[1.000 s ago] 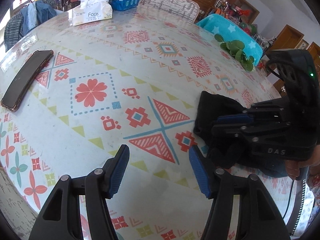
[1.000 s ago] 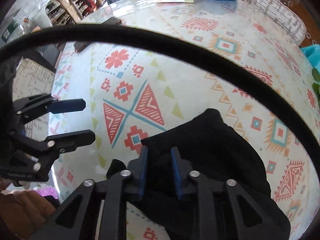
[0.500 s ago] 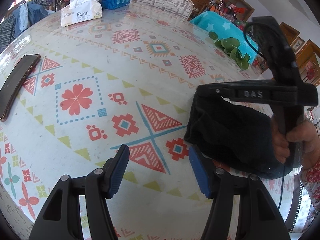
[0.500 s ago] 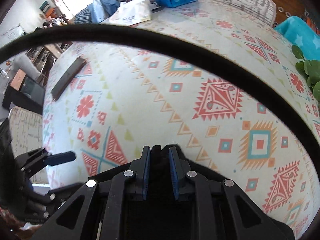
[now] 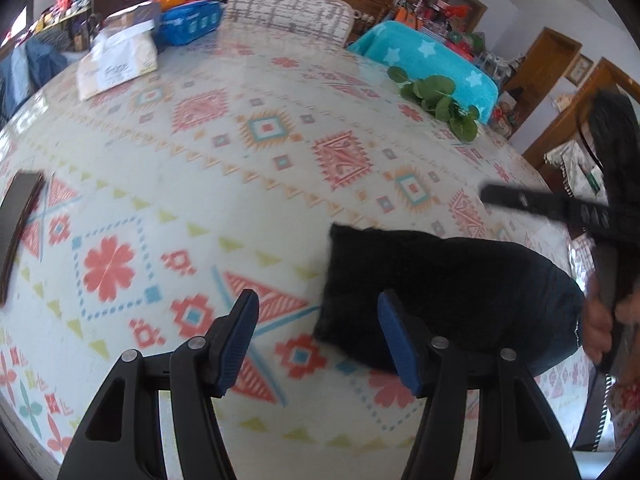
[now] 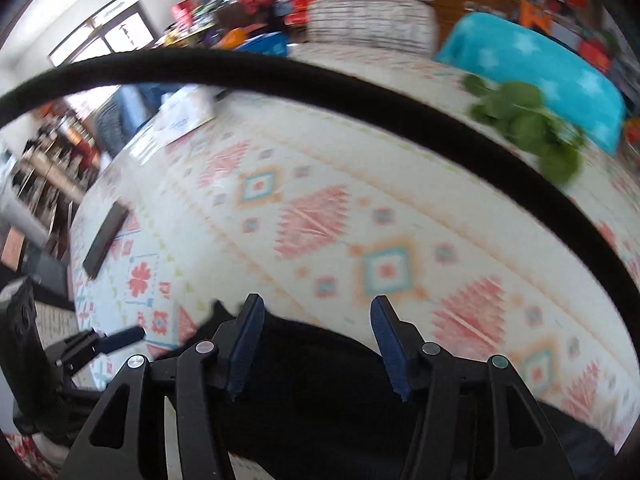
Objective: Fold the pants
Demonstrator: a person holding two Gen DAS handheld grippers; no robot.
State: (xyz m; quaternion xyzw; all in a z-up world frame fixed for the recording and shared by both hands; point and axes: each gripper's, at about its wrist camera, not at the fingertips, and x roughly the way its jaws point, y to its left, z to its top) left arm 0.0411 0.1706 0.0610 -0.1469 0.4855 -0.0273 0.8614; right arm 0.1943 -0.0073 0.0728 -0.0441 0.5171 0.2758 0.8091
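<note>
Pants (image 5: 440,296) folded on table; tissue pack (image 5: 118,68) reads "Face"; both grippers' fingers apart, right's just opened.

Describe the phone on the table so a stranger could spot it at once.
Start at the big table with the red and teal patterned cloth. Go to its left edge, well away from the folded black pants and nearer than the tissue pack. The phone is the long, flat, dark slab there, the only hard, thin thing on the cloth.
</note>
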